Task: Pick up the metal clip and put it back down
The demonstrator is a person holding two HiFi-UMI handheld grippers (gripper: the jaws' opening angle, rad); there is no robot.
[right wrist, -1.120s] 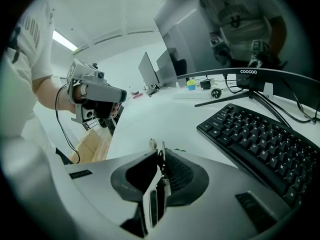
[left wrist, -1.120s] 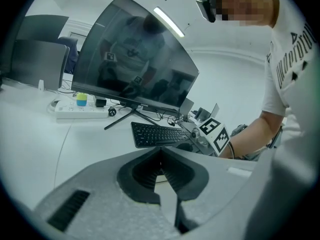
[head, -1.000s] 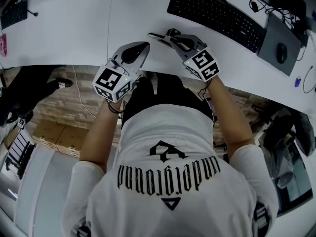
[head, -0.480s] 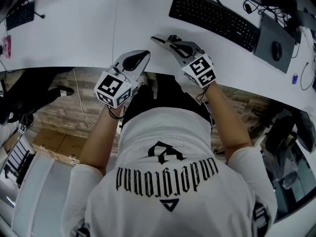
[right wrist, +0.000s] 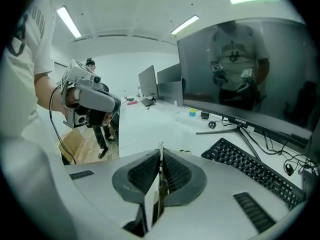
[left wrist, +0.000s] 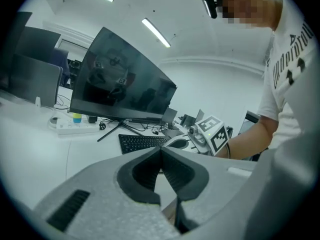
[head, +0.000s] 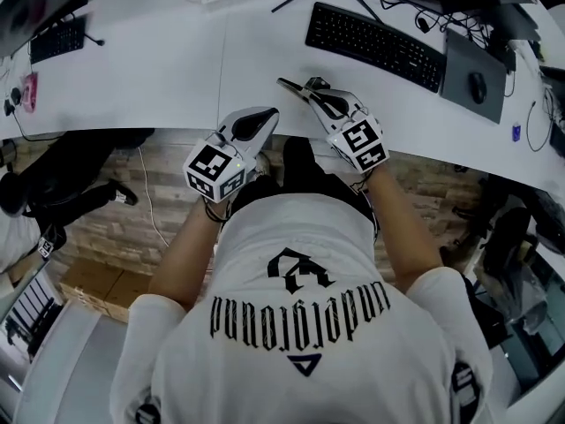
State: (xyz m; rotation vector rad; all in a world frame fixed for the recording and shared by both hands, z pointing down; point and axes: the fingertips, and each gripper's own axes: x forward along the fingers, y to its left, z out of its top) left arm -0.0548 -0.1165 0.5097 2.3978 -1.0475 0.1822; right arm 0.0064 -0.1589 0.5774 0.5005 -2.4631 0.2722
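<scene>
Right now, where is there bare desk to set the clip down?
Widest bare patch: white desk ahead of the left gripper, between the small keyboard and the black keyboard. Crowded beyond the black keyboard: mouse pad, mouse. The right gripper jaws hold the metal clip.

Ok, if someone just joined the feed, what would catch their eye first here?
First, the right gripper over the near edge of the white desk, its jaws shut on a thin metal clip seen edge-on. Next, the left gripper beside it, shut with nothing in it. Just beyond them, the black keyboard lies in front of the big dark monitor.
</scene>
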